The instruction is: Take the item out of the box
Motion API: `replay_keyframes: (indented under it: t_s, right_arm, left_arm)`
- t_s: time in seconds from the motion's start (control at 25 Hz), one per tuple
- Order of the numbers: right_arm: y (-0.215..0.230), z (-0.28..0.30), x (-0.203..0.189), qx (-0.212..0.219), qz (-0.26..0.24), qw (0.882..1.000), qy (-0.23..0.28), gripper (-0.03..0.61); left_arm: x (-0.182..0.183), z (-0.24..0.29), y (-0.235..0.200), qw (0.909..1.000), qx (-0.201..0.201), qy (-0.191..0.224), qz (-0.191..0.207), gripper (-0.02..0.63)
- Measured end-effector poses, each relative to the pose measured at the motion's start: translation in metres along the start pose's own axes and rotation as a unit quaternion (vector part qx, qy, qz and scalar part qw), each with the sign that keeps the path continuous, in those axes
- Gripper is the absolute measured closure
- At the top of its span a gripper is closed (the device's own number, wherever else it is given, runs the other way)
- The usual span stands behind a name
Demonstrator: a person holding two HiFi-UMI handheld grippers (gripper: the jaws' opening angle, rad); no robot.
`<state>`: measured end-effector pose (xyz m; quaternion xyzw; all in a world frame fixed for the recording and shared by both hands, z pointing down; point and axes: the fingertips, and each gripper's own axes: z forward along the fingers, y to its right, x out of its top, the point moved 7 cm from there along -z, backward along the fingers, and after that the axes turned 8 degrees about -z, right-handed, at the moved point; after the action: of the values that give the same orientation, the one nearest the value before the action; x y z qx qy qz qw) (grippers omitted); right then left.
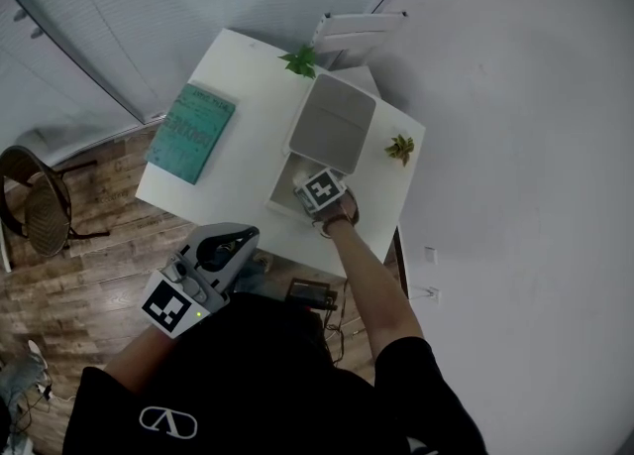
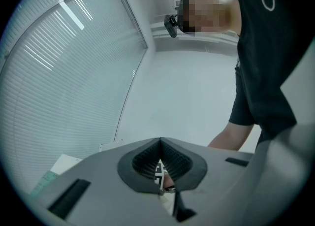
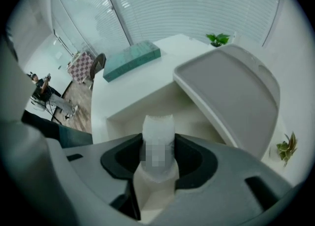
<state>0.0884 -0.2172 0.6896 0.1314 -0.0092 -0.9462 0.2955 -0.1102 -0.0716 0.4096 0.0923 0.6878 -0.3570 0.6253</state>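
A white box (image 1: 280, 197) stands on the white table (image 1: 238, 175), its grey lid (image 1: 335, 124) swung open toward the far side. My right gripper (image 1: 305, 192) reaches down into the box's near end. In the right gripper view its jaws (image 3: 157, 157) are shut on a white bottle-like item (image 3: 157, 134) with a ribbed cap, which stands up between the pads just above the box wall (image 3: 127, 114). My left gripper (image 1: 238, 237) hangs off the table's near edge, close to the person's body. In its own view the left gripper (image 2: 160, 144) has its tips together and holds nothing.
A teal book (image 1: 191, 132) lies on the table's left half. Small green plants stand at the far edge (image 1: 300, 61) and the right edge (image 1: 400, 149). A white frame (image 1: 359, 27) leans behind the box. A wicker chair (image 1: 40, 207) stands on the wooden floor at left.
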Motion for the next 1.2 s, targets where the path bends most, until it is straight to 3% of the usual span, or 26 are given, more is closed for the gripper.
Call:
replay_keyframes:
  t_s: [0.12, 0.24, 0.44, 0.6, 0.92, 1.12, 1.2]
  right_arm:
    - [-0.003, -0.034, 0.005, -0.003, 0.026, 0.997, 0.067, 0.387]
    - [-0.012, -0.076, 0.013, -0.022, 0.019, 0.991, 0.128, 0.387]
    - [-0.035, -0.156, 0.023, -0.072, 0.002, 0.968, 0.239, 0.388]
    - [-0.056, -0.219, 0.02, -0.1, 0.008, 0.935, 0.339, 0.388]
    - [-0.106, -0.316, 0.002, -0.179, -0.006, 0.849, 0.497, 0.388]
    - [-0.134, -0.347, -0.011, -0.203, -0.005, 0.821, 0.533, 0.388]
    - [-0.143, -0.355, -0.017, -0.204, 0.002, 0.805, 0.557, 0.388]
  left_arm:
    - [0.003, 0.003, 0.001, 1.0, -0.008, 0.004, 0.0, 0.609]
    - [0.009, 0.006, 0.002, 0.9997, -0.02, 0.009, 0.006, 0.609]
    - [0.022, 0.013, 0.007, 0.9989, -0.041, 0.015, 0.016, 0.609]
    - [0.031, 0.02, 0.012, 0.9977, -0.058, 0.024, 0.024, 0.609]
    - [0.052, 0.035, 0.026, 0.9932, -0.099, 0.038, 0.047, 0.609]
    - [0.064, 0.041, 0.04, 0.9891, -0.125, 0.045, 0.064, 0.609]
    - [0.068, 0.043, 0.047, 0.9875, -0.134, 0.045, 0.07, 0.609]
